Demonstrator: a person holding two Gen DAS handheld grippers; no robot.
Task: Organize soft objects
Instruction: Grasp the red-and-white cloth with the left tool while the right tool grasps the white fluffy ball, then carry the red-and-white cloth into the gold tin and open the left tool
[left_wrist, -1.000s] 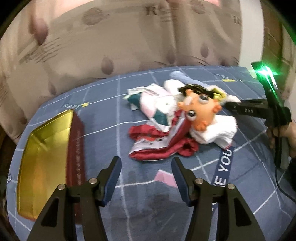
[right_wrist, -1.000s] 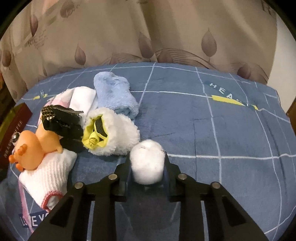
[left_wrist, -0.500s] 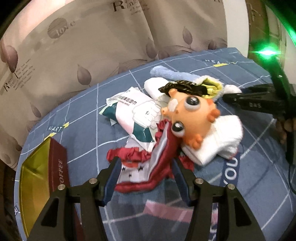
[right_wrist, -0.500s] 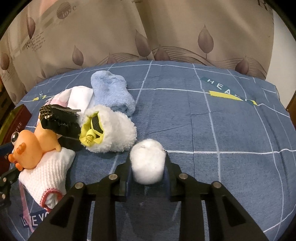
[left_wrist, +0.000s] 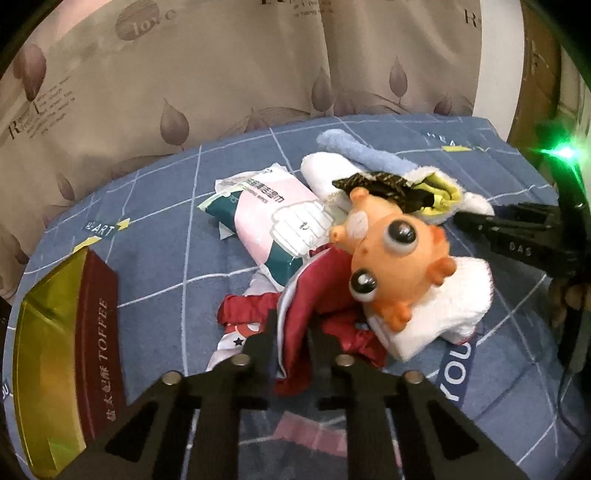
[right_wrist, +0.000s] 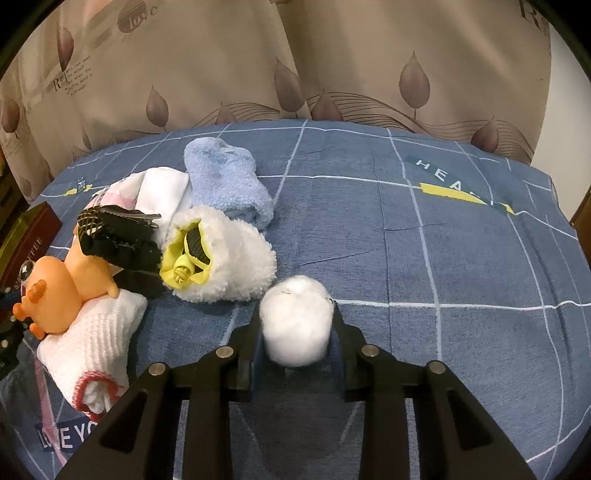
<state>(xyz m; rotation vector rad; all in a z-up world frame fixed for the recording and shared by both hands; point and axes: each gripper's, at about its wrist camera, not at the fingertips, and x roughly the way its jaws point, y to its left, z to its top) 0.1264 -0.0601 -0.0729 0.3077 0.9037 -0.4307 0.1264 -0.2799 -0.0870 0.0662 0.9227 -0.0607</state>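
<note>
Between the two black fingers of the left gripper (left_wrist: 291, 328) sits a fold of the crumpled dark-red satin cloth with a white starred lining (left_wrist: 314, 295); the jaws have just been closing and now pinch that fold. Just beyond the fingertips, the orange rubber squeeze toy with bulging eyes (left_wrist: 391, 258) lies on a folded white knitted cloth with red trim (left_wrist: 443, 306), to the right of the fingers. Ahead and slightly left rests a pink, white and green plastic wipes packet (left_wrist: 273, 218). Well to the left of the fingers stands an open dark-red box lettered TOFFEE with a gold lining (left_wrist: 99, 328); its visible interior holds nothing that can be made out.

Clamped between the fingers of the right gripper (right_wrist: 295, 328) is a fluffy white ball (right_wrist: 293, 321), both pads pressing its sides, though the jaws have just been easing apart slightly. Ahead and left of those fingers lies a white fleece slipper-like pouch (right_wrist: 236, 262) with a yellow lining; a yellow and black item is tucked in its mouth. Beyond it rests a rolled light-blue terry towel (right_wrist: 225, 181). A black mesh hair clip (right_wrist: 114, 236) lies left of the pouch. Everything rests on a blue grid-patterned bedspread (right_wrist: 461, 251).
</note>
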